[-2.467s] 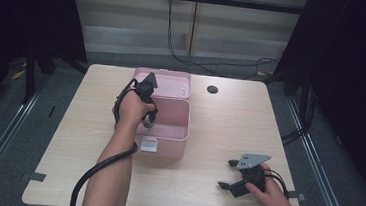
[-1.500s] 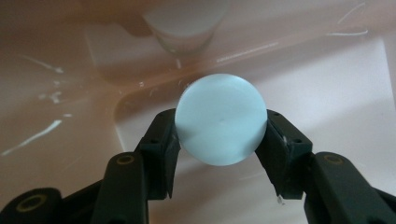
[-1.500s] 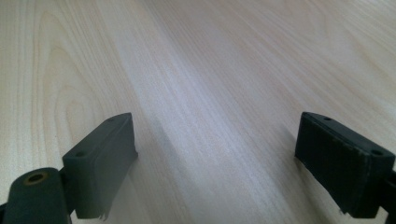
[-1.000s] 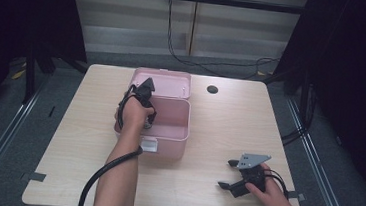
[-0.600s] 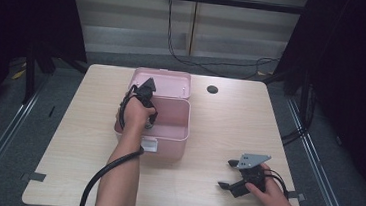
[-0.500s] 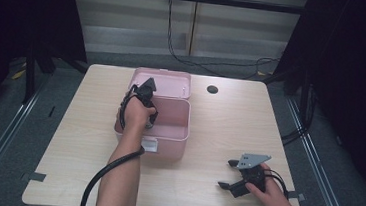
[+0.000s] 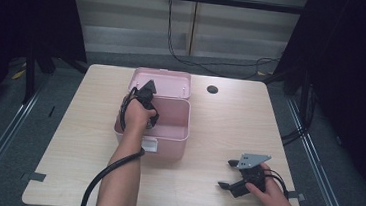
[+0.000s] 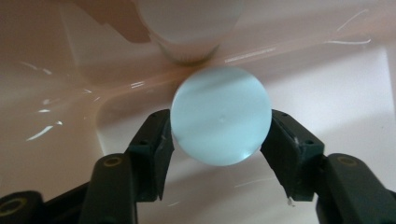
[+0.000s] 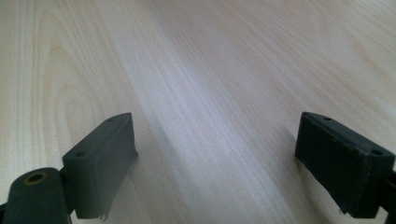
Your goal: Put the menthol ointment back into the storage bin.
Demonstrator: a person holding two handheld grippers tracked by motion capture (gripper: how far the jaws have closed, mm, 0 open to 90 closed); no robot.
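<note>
Wood table [image 7: 82,139] w/ dark surrounds; pink box [image 7: 178,132] sits mid-table, lid up. Left gripper [image 8: 219,154] reaches down inside it, jaws clamped on a pale blue ball [image 8: 220,115], prob. so it can't roll. Right gripper [image 7: 233,175] rests on the table near the front right, jaws wide apart, holding nothing, likely parked.

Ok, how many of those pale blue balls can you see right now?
1. The pale blue ball sits between the pads of the left gripper, down inside the pink box. More could be hidden in the box under the hand.
</note>
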